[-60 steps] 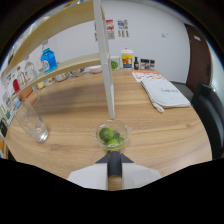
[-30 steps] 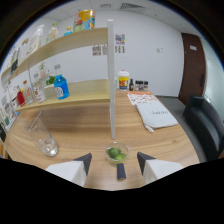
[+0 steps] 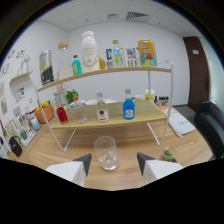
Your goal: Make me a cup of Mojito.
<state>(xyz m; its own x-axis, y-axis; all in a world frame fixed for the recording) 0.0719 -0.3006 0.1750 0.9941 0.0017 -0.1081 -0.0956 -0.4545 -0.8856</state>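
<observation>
The gripper [image 3: 113, 161] hangs with fingers spread apart, an empty glass [image 3: 106, 152] standing between them on the table [image 3: 75, 150].

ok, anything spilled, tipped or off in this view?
Nothing stands out. The empty glass stands upright between the open gripper jaws, the bottles on the shelf are upright, and the table shows no spills.

An office room fitted out as a makeshift drinks bar: a wooden table [image 3: 125, 142] carries a two-tier shelf [image 3: 107, 74] on white metal legs, lined with bottles [image 3: 128, 108], cartons and tins. White walls, a tiled ceiling with an air vent [image 3: 134, 15] and a dark wooden door [image 3: 196, 70] frame the scene. A black office chair [image 3: 209, 124] stands beside the table, and papers [image 3: 180, 125] lie on it near the shelf.
</observation>
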